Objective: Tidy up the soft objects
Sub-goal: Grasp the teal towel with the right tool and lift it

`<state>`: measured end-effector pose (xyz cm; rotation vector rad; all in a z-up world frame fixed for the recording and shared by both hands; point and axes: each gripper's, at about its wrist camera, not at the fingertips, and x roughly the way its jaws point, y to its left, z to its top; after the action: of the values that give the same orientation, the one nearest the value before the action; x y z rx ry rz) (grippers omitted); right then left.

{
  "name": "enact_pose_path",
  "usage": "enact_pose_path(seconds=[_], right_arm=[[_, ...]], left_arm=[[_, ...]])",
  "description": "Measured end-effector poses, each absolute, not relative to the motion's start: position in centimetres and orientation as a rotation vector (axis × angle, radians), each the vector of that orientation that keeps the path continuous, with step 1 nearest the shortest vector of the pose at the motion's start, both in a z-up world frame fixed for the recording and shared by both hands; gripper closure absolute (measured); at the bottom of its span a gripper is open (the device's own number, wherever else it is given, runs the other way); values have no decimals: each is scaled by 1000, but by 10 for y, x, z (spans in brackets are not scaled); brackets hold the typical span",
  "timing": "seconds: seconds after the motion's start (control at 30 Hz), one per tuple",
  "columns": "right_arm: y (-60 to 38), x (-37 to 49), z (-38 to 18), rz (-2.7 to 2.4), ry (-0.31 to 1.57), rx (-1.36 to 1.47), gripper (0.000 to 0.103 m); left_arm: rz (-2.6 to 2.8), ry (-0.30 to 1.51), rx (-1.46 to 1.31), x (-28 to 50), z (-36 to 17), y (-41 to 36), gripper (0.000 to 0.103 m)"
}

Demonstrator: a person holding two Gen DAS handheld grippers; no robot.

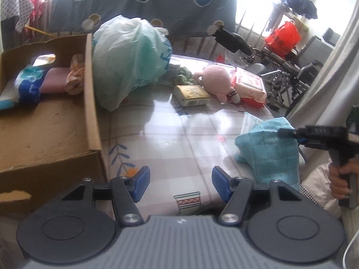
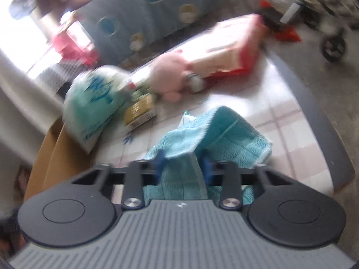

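Cardboard box (image 1: 56, 116) stands open at the worktop's (image 1: 179, 134) left. Teal cloth (image 2: 202, 139) hangs lifted, clenched in right tool (image 2: 182, 168); left tool (image 1: 180, 182) released, empty. Step: transfer. Next: carry cloth over box, release.

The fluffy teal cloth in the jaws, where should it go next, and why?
Probably carry the teal knitted cloth, pinched by the right gripper, across to the brown cardboard box. Other soft things already lie inside it, and the left gripper is open and empty.
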<state>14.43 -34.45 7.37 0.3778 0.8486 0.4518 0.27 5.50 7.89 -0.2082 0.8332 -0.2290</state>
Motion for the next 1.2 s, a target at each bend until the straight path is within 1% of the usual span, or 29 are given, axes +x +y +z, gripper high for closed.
enact_pose_path(seconds=[0.03, 0.17, 0.27, 0.43, 0.53, 0.6, 0.63, 0.67, 0.73, 0.8, 0.83, 0.87, 0.9, 1.0, 1.07, 1.13, 1.2], right_arm=[[-340, 134, 76, 467, 830, 374, 95], [-335, 120, 103, 474, 728, 406, 98], [-341, 105, 136, 519, 629, 426, 99], [-346, 69, 203, 588, 461, 346, 98], [-345, 59, 227, 572, 441, 269, 96], [-341, 60, 229, 530, 457, 187, 89], [-339, 61, 226, 509, 475, 156, 73], [-337, 64, 221, 506, 501, 124, 56], [-328, 69, 204, 537, 559, 42, 44], [-313, 80, 184, 588, 640, -52, 39], [-304, 84, 173, 613, 673, -94, 32], [-296, 90, 164, 640, 696, -134, 28], [-287, 95, 155, 660, 712, -166, 27], [-265, 112, 136, 705, 740, -248, 19], [-253, 129, 125, 699, 778, -283, 9], [-244, 146, 110, 679, 850, -306, 6], [-237, 160, 93, 666, 915, -323, 6]], left_arm=[[-225, 836, -213, 3, 78, 57, 41], [-230, 843, -241, 1, 78, 60, 41], [-242, 827, -237, -5, 82, 57, 41], [-256, 803, -230, -14, 87, 52, 39], [-273, 800, -233, -15, 86, 46, 39], [-284, 802, -235, -17, 85, 42, 39], [-294, 804, -236, -18, 84, 40, 39], [-302, 805, -236, -18, 84, 39, 39], [-311, 809, -226, -20, 83, 36, 38], [-312, 817, -210, -20, 80, 35, 37], [-308, 823, -206, -20, 78, 35, 37], [-307, 828, -207, -19, 76, 35, 37], [-308, 835, -209, -18, 74, 36, 37], [-303, 845, -213, -17, 70, 39, 36], [-294, 852, -209, -15, 66, 40, 36], [-285, 863, -211, -11, 62, 41, 36], [-281, 876, -224, -7, 57, 43, 36]])
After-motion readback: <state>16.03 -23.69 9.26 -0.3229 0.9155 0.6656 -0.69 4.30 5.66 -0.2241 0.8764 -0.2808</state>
